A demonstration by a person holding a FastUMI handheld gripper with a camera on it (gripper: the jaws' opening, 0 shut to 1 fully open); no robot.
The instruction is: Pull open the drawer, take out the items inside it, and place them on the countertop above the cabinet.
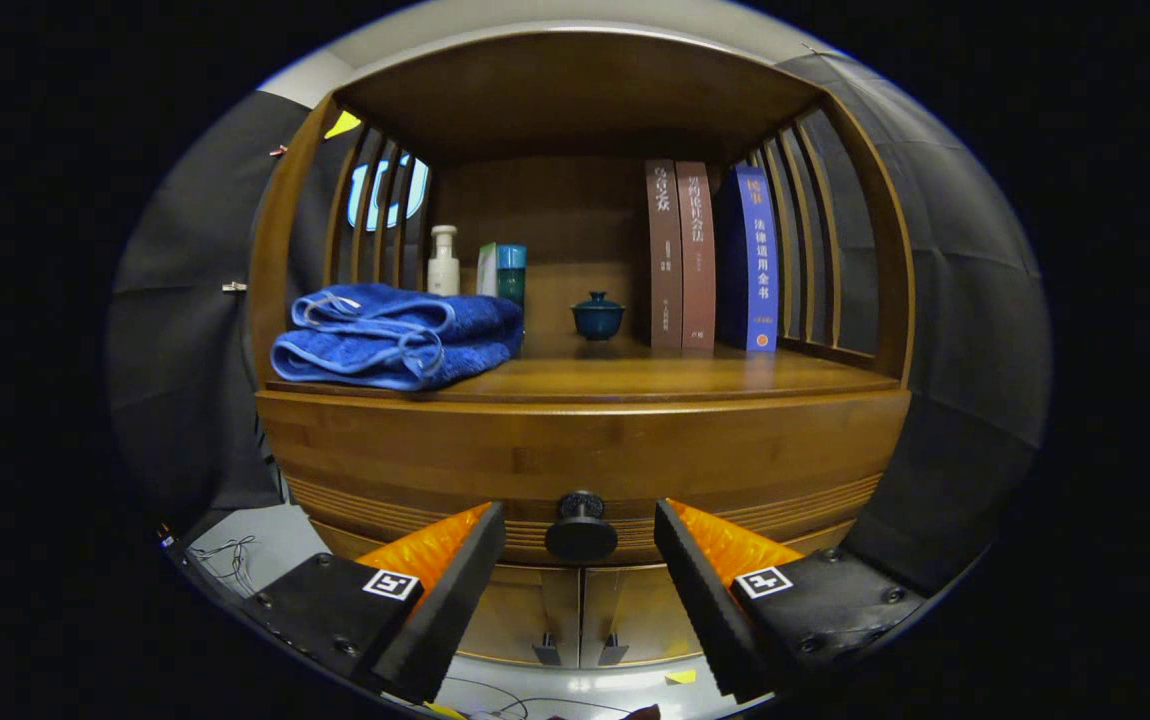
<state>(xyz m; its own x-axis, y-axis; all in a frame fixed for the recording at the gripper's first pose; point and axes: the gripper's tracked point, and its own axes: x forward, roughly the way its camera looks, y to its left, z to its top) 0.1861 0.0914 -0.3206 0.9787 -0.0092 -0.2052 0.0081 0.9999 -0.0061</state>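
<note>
A wooden cabinet stands straight ahead, its drawer front [435,450] shut below the countertop [695,378]. The drawer's round black knob [581,530] sits between my two fingers, level with their tips. My gripper [580,522] is open, its orange-and-black fingers [455,560] standing on either side of the knob without touching it. The drawer's contents are hidden behind its front.
On the countertop lie folded blue towels [395,340] at the left, a white bottle [443,262], a teal box [510,272], a small lidded teal cup [597,316] and three upright books [710,255]. Two small cabinet doors with handles [580,650] sit under the drawer.
</note>
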